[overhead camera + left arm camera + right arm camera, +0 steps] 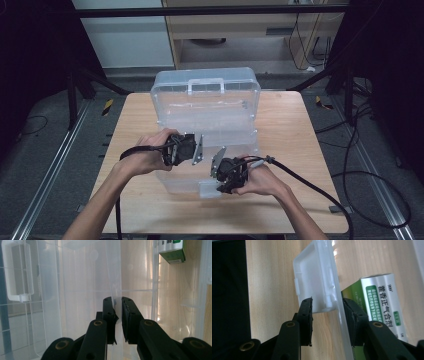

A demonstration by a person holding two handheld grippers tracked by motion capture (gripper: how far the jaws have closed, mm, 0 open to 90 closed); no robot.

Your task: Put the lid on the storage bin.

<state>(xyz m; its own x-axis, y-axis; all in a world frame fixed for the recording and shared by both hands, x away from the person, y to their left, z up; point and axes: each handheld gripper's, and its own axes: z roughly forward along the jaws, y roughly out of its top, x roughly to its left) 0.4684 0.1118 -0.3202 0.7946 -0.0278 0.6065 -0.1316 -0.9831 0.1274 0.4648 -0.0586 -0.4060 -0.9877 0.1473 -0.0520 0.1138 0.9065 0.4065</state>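
one clear plastic box (pixel 205 125) stands mid-table (pixel 300 150), lid raised upright, one moulded handle (pixel 205 86) on the lid's top edge. the walls are thin, smooth, translucent; the table is pale wood grain. two black grippers: the left gripper (pixel 192 148) reaches in from the left, and in the left gripper view its jaws are pinched onto a thin wall (pixel 113 272) of the box, the wall running straight up between the pads. the right gripper (pixel 327 307) sits at the box's front edge; its jaws straddle the white rectangular latch (pixel 315 277) and the front wall, a gap showing at the left pad. one green-and-white carton (pixel 382 305) lies just behind that wall.
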